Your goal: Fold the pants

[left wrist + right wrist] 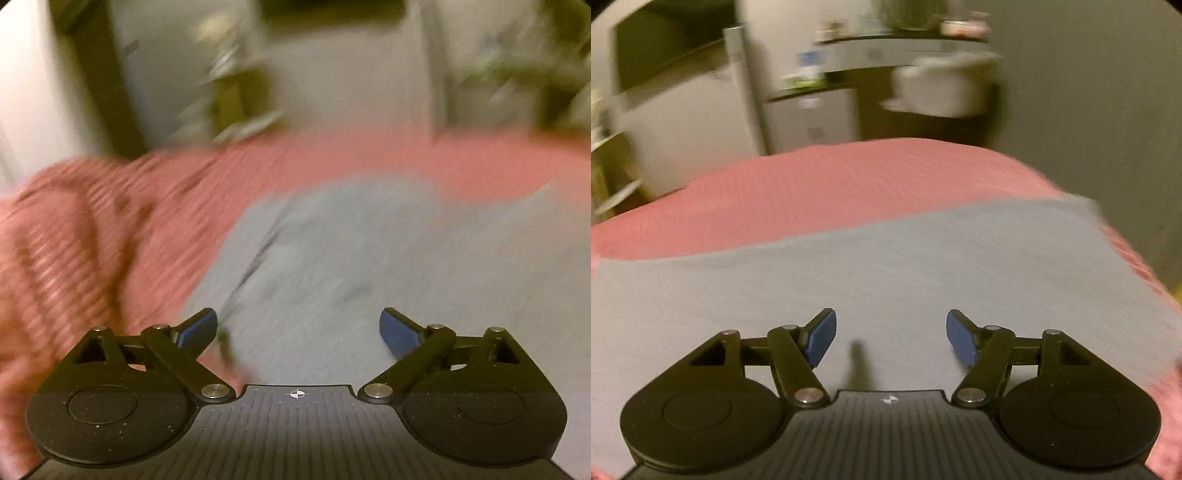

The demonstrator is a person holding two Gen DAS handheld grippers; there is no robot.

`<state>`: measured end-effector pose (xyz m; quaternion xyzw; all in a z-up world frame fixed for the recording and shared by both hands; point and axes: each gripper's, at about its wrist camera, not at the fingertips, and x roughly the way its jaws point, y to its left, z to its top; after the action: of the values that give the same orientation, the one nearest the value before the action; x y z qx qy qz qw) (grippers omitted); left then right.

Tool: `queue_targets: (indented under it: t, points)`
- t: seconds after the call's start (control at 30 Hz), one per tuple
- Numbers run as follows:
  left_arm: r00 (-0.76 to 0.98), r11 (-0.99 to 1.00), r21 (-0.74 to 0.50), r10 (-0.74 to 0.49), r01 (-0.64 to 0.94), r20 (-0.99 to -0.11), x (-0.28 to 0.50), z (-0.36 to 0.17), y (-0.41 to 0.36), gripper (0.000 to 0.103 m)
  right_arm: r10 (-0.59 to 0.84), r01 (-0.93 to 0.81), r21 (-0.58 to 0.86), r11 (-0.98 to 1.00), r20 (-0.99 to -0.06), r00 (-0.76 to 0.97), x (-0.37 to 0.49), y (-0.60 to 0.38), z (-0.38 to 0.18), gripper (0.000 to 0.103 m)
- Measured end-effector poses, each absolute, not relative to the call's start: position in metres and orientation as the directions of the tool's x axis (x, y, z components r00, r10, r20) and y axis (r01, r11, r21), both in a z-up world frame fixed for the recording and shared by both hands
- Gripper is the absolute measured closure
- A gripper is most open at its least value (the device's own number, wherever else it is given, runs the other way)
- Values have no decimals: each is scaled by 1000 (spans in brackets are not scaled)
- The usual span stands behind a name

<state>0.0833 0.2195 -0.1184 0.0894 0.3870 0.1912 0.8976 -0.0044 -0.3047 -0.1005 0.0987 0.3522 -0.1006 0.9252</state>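
The grey pants (886, 266) lie spread flat on a pink ribbed bedcover (849, 177), filling the ground under and ahead of both tools. In the right wrist view the cloth runs as one broad band from the left edge of the frame up toward the far right, so its long axis seems to lie crosswise to the fingers, not along them; its far edge is a clean line against the pink. In the left wrist view, badly blurred, the pants (351, 258) sit ahead and to the right, while bunched pink bedcover (81, 240) lies at the left; a dark crease or seam runs diagonally toward the left finger.

The right gripper (891, 339) has its blue pads spread wide with nothing between them, and only a small shadow lies on the fabric below. The left gripper (298, 330) is likewise spread and empty, near the cloth's left border.

Neither seems clearly nearer; the left sits by an edge, which probably suits a first pinch. Behind the bed stand a white cabinet (812, 118) and shelves, blurred.
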Motion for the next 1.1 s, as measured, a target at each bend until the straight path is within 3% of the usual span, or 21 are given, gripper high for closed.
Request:
queue_targets:
  t: [0.13,0.33,0.4,0.53,0.67,0.87,1.1]
  points:
    - [658,922,154,364,-356,-660,67,-106,241,9,-25,93,65,994,-672,740,22,-249,-99,36]
    - [705,927,170,366,-334,-608,51,-90,240,8,50,5,79,997,-673,738,66,-214,-103,36]
    - [726,951,150,305,-272,-617,53,-90,231,8,58,-7,76,997,-688,723,75,-204,-111,35]
    - [712,975,106,215,-194,-668,69,-97,201,8,21,-12,17,1000,-735,678,88,-189,-128,24]
    - [688,984,89,172,-155,-705,80,-106,177,7,-165,83,-145,986,-759,630,77,-194,-124,11]
    - [673,998,33,62,-57,-737,74,-100,128,7,-137,185,-38,982,-816,562,36,-242,-114,3]
    - [669,999,28,1,30,-743,60,-83,79,7,-162,233,-22,972,-781,603,-31,-274,-106,0]
